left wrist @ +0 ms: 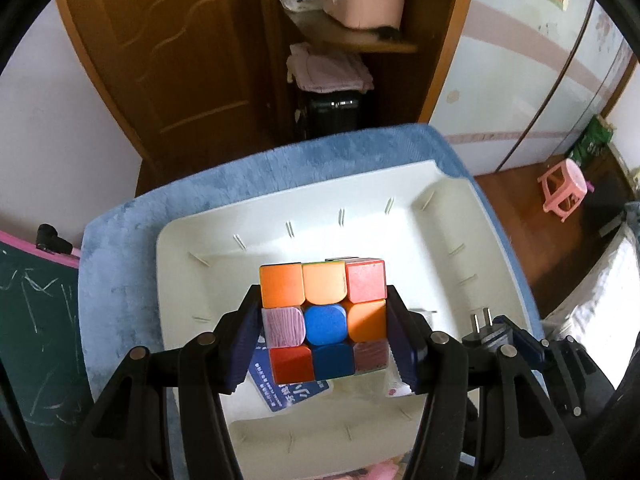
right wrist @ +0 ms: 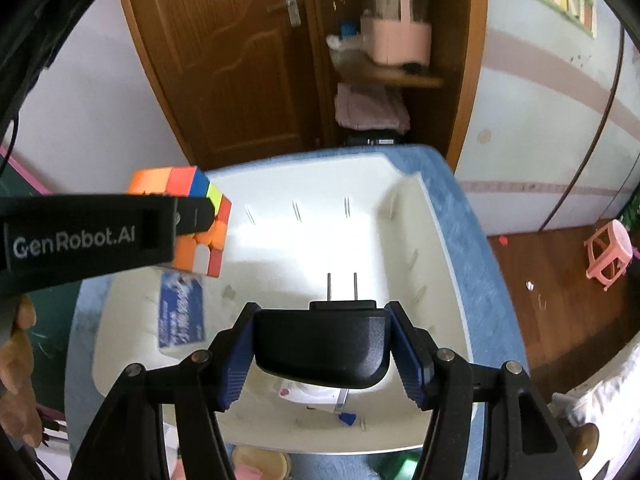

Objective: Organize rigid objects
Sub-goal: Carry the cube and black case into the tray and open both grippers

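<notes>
While both grippers hang over it, one white bin (left wrist: pixel 472 216) sits on a blue mat (left wrist: pixel 120 264) covering the bench, with a brown door (left wrist: pixel 168 48) and shelf (left wrist: pixel 360 42) behind. One pink stool (left wrist: pixel 562 190) stands on the wood floor at right; both views show it.

Left gripper (left wrist: pixel 324 322) is clamped on one cube (left wrist: pixel 324 320), pads against its two sides, held above the bin's inside. Left view gives the cube's near face: orange, red, blue and pale stickers. Right view shows the cube from the side, with a yellow sticker the left view lacks, plus "GenRobot.AI" on the left gripper's arm and one bare hand (right wrist: pixel 18 368) at the left edge.

Right gripper (right wrist: pixel 322 344) is closed on one black plug (right wrist: pixel 322 346), two prongs pointing away, over the bin. Left view catches only the plug's prongs and the gripper's edge at lower right.

Two flat packets lie on the bin floor: a blue one (right wrist: pixel 182 312) under the cube and a white one (right wrist: pixel 310 394) under the plug, both partly hidden.
</notes>
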The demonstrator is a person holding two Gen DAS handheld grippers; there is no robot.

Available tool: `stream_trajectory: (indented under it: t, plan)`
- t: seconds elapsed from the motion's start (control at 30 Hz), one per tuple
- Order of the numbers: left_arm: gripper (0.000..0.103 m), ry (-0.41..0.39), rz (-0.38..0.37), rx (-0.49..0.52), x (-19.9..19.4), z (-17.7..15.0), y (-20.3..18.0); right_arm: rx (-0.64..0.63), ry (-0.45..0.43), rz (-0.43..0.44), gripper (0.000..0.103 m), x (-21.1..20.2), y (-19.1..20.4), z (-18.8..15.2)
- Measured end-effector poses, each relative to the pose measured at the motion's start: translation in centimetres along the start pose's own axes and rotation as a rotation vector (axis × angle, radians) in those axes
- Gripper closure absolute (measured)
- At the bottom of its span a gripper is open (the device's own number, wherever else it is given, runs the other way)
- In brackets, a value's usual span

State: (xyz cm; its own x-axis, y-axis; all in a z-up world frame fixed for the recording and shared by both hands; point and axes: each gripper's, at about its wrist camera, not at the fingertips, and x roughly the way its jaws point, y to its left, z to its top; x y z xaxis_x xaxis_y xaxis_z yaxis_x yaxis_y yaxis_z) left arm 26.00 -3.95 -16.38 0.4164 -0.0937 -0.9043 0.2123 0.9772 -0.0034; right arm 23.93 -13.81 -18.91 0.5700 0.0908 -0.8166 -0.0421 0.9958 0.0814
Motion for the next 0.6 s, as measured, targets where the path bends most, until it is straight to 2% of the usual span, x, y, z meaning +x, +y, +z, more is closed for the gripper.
stream_trajectory:
  t: [0.17, 0.37, 0.43, 0.47, 0.6]
  plan:
    - [0.041, 0.042, 0.006, 0.018, 2.1, -0.2, -0.2, -0.015, 0.059, -0.012, 0.04, 2.2, 0.3, -0.7]
    - [0.04, 0.103, -0.002, 0.02, 3.3, -0.6, -0.4, -0.031, 0.132, 0.034, 0.036, 3.5, 0.5, -1.8]
    - [0.026, 0.103, -0.01, 0.018, 2.8, -0.7, -0.5, -0.038, 0.13, 0.048, 0.029, 3.2, 0.5, -2.1]
    - [0.023, 0.093, -0.007, 0.016, 2.4, -0.7, -0.5, -0.042, 0.123, 0.05, 0.026, 3.0, 0.6, -2.3]
    - [0.02, 0.063, -0.012, 0.023, 1.0, -0.8, -0.6, -0.04, 0.098, 0.064, 0.023, 1.8, 0.6, -2.6]
